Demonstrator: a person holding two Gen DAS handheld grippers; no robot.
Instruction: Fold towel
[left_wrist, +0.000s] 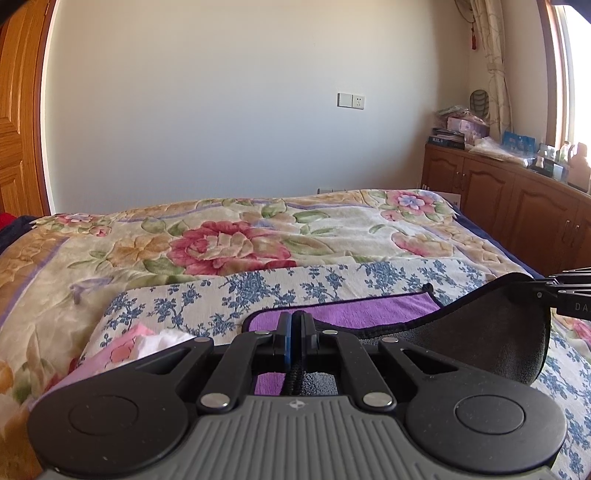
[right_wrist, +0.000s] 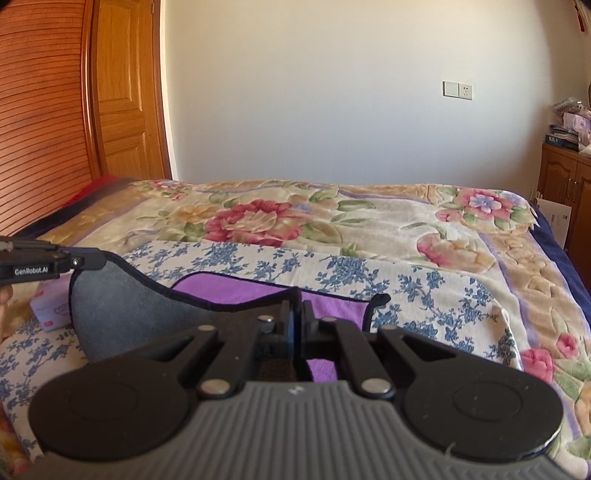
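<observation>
The towel is purple on one face (left_wrist: 354, 310) and grey on the other (left_wrist: 491, 332), with a dark hem. It lies on a blue-flowered cloth (left_wrist: 258, 291) on the bed. My left gripper (left_wrist: 294, 319) is shut on the towel's near edge, lifted off the bed. My right gripper (right_wrist: 297, 308) is shut on the same edge further right. The grey underside hangs between them, seen in the right wrist view (right_wrist: 122, 306), with the purple face (right_wrist: 240, 286) flat behind. Each gripper shows at the other view's side: the right (left_wrist: 565, 291), the left (right_wrist: 44, 262).
A floral blanket (left_wrist: 240, 240) covers the bed. A pink packet (right_wrist: 50, 312) lies left of the towel. A wooden cabinet (left_wrist: 517, 206) with clutter stands at the right, a wooden door (right_wrist: 122, 92) and headboard (right_wrist: 37, 110) at the left.
</observation>
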